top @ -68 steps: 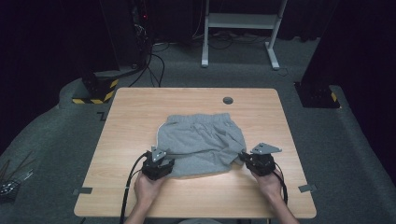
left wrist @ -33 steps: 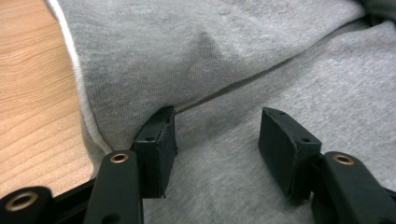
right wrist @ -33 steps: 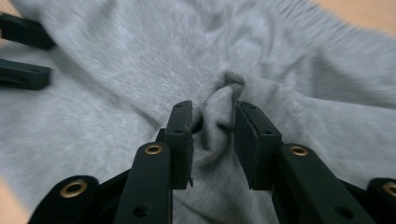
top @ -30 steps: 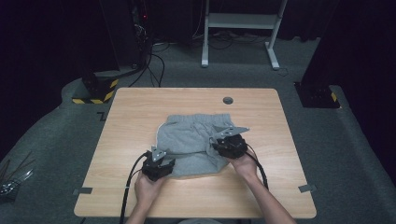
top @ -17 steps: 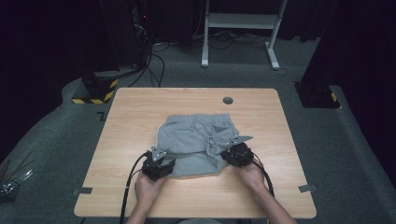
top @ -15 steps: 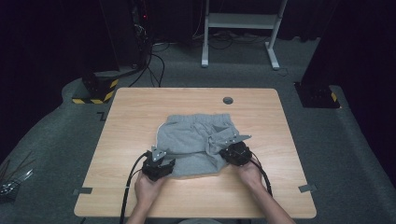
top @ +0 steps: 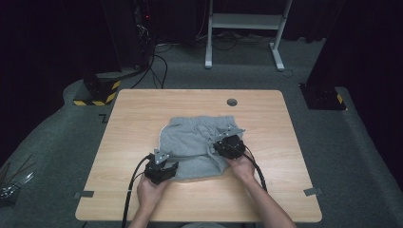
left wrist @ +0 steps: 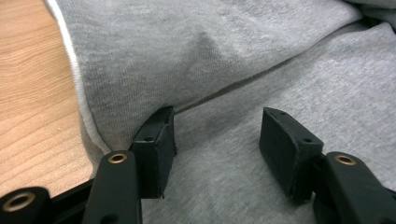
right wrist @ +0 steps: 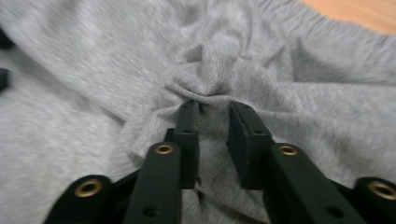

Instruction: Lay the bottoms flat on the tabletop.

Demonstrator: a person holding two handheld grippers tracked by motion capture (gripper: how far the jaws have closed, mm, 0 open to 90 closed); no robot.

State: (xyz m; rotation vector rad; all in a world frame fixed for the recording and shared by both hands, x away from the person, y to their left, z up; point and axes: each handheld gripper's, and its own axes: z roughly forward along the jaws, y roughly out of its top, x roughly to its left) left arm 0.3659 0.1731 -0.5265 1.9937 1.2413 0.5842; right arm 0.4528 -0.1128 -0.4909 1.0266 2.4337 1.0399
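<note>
Right gripper view: my right gripper (right wrist: pixel 212 109), jaws just reopening slightly, seemingly pinches the shorts (top: pixel 197 142) mid-fold; left gripper (left wrist: pixel 215 135) gapes, pinning cloth.

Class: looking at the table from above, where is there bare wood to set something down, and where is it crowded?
Free: the left strip between the table edge and the shorts; the right strip past the right gripper; the far band around the round hole. Crowded: the middle and near edge, with the shorts, the left gripper, both hands and cables.
</note>
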